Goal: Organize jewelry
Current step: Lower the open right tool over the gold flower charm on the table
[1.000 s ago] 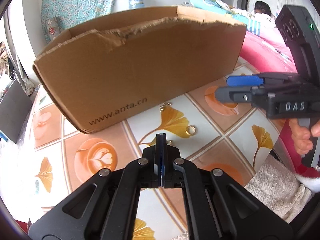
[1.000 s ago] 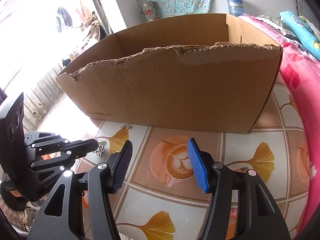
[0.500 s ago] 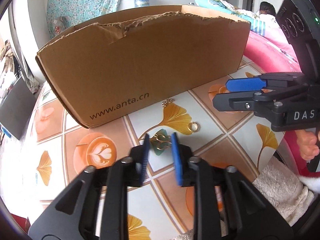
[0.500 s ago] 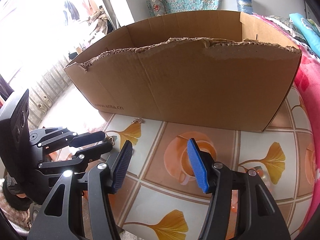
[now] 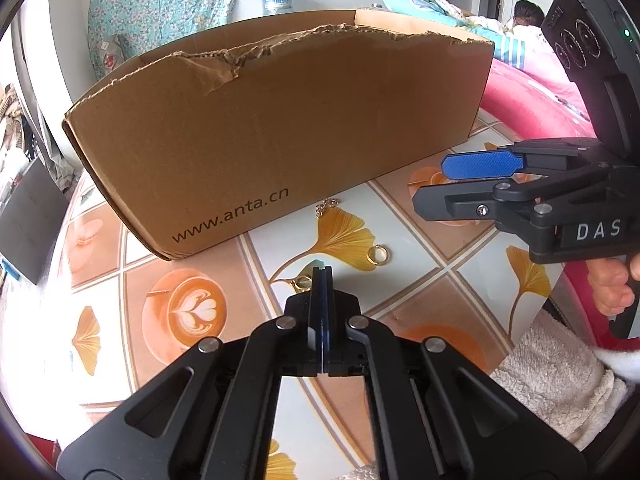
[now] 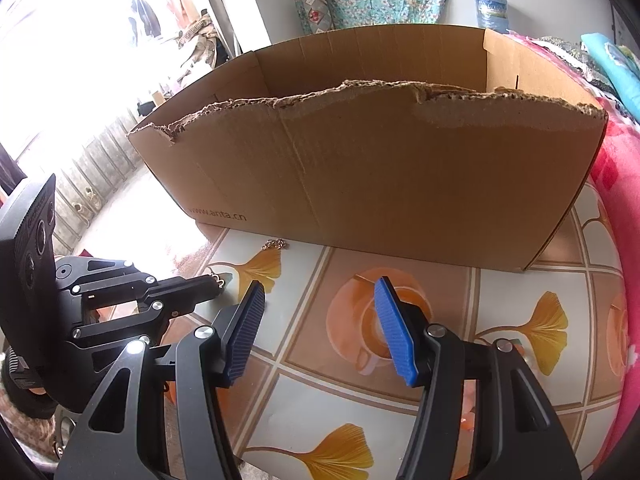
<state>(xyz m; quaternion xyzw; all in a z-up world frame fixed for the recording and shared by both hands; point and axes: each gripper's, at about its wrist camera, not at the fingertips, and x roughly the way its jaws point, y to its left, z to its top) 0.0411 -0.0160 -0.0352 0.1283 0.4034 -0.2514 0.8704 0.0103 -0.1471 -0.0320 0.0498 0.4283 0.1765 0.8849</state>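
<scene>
A bench covered in a glossy ginkgo-leaf and coffee-cup patterned cloth (image 5: 404, 216) carries a torn brown cardboard box (image 5: 280, 128), a small gold ring (image 5: 378, 255) and a little gold chain (image 5: 327, 205) just beside the box.

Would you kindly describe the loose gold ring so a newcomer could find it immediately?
Start at the large torn-edged brown cardboard box on the tiled-pattern tabletop. In front of its printed wall, a yellow ginkgo leaf is drawn; the small plain gold ring lies free at that leaf's right edge. Unlike the heaped gold chain by the box, it is one closed hoop.
</scene>
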